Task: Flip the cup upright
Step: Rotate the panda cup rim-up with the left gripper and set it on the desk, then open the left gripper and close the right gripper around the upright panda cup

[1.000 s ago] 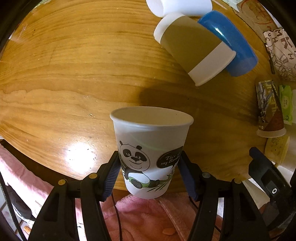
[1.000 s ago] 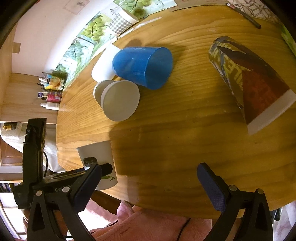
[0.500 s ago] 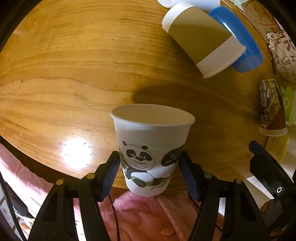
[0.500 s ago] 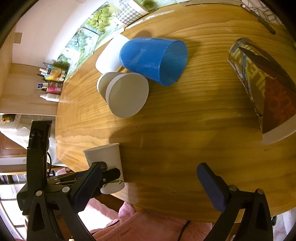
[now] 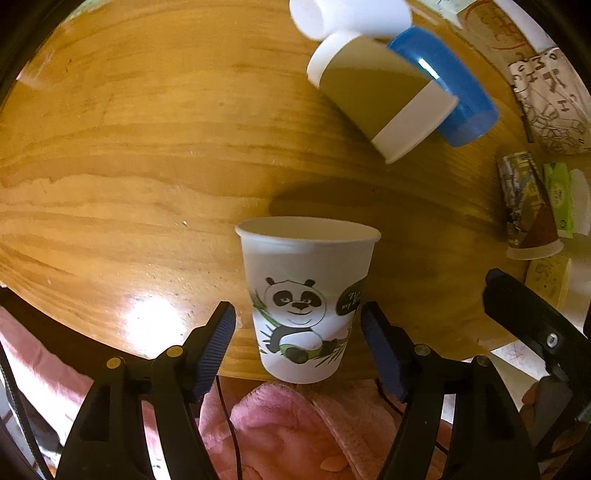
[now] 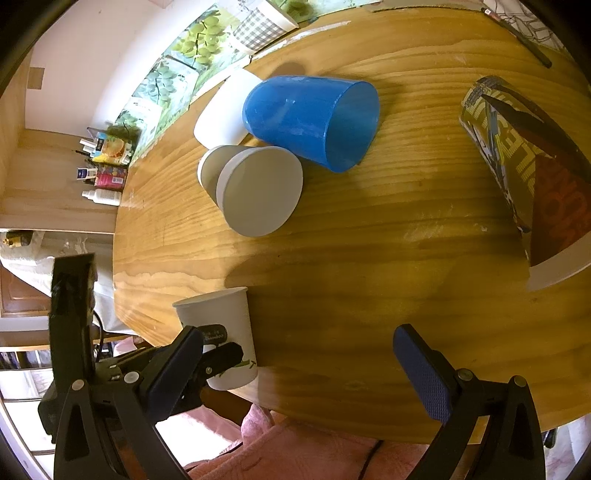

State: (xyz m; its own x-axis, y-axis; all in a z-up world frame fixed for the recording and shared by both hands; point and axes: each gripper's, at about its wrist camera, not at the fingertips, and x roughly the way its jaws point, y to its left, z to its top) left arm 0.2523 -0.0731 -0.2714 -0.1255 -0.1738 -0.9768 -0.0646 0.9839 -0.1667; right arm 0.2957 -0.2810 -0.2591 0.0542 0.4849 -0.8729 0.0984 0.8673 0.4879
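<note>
A white paper cup with a panda print [image 5: 304, 291] stands upright, mouth up, at the near edge of the round wooden table [image 5: 129, 155]. My left gripper [image 5: 301, 347] is open, with a gap between each blue pad and the cup between them. The cup also shows in the right wrist view [image 6: 221, 332], with a left finger [image 6: 221, 360] in front of it. My right gripper [image 6: 306, 365] is open and empty over the table's near edge, to the right of the cup.
A tan-and-white cup [image 5: 380, 103], a blue cup [image 5: 447, 88] and a white cup [image 5: 347, 14] lie on their sides at the back. A patterned cup [image 6: 528, 173] stands mouth down at the right. Pink cloth [image 5: 295, 435] lies below the table edge.
My left gripper has opened and let go of the panda cup, which now stands on the table edge. The right gripper has shifted slightly, still open.
</note>
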